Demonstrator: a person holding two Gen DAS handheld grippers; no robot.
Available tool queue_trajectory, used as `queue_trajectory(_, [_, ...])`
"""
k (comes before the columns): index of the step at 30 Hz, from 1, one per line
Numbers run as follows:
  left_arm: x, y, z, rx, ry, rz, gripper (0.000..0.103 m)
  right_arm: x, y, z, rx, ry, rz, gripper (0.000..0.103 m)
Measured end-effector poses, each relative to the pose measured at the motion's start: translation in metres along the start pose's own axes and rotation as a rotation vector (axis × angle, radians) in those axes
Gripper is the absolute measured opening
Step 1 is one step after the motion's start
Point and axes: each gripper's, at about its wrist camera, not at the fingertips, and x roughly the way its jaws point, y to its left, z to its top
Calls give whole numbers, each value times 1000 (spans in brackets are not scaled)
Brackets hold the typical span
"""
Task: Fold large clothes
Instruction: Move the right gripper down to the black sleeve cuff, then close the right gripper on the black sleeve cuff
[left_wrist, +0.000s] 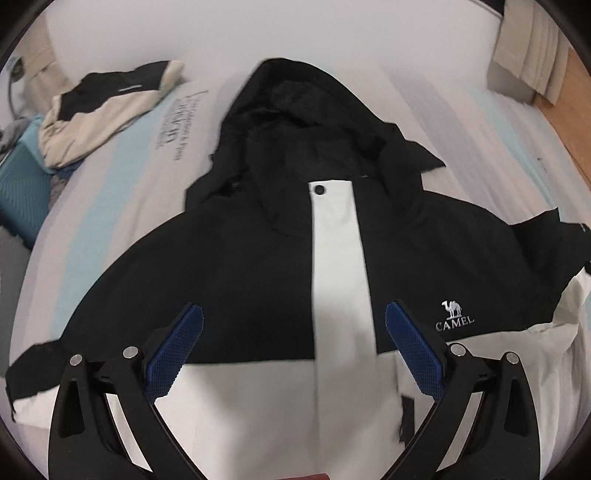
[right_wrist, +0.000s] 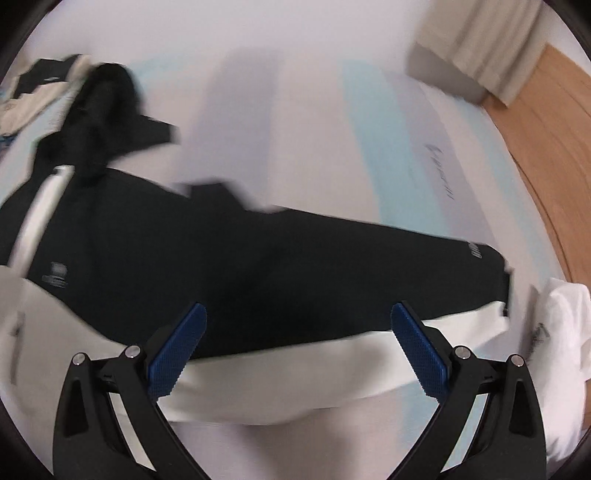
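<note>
Left wrist view looks straight down the front of the jacket (left_wrist: 258, 266), which lies face up and spread flat on the bed (left_wrist: 332, 48), hood (left_wrist: 295, 122) away from the person, white front strip (left_wrist: 338, 258) running up the middle. The risk I'd worry about is the slick shell fabric — pinch only the top layer and it may slide off the layer beneath, so the fold comes out crooked. A grab too near the middle could also drag the whole jacket across the sheet and bunch the hood.

The left tool (left_wrist: 293, 350) hangs over the lower chest with its blue pads wide apart and nothing between them, not touching cloth as far as I can tell. The right tool (right_wrist: 299, 347), in the right wrist view, sits above the outstretched sleeve (right_wrist: 369, 266) near its white underside — also spread wide, empty. That view is smeared, so fine detail there is hard to judge. A second garment (left_wrist: 107, 107) lies crumpled at the far left of the bed, well apart from the jacket.
</note>
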Motion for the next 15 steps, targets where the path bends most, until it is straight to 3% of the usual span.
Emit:
queue_trajectory(8, [35,-16,19,38,14,-5,97,51,-172,19,52,146,-51,96])
queue_trajectory(15, [64,-25,20,41,43,0,97,88,-273,5,166,266,-55,89])
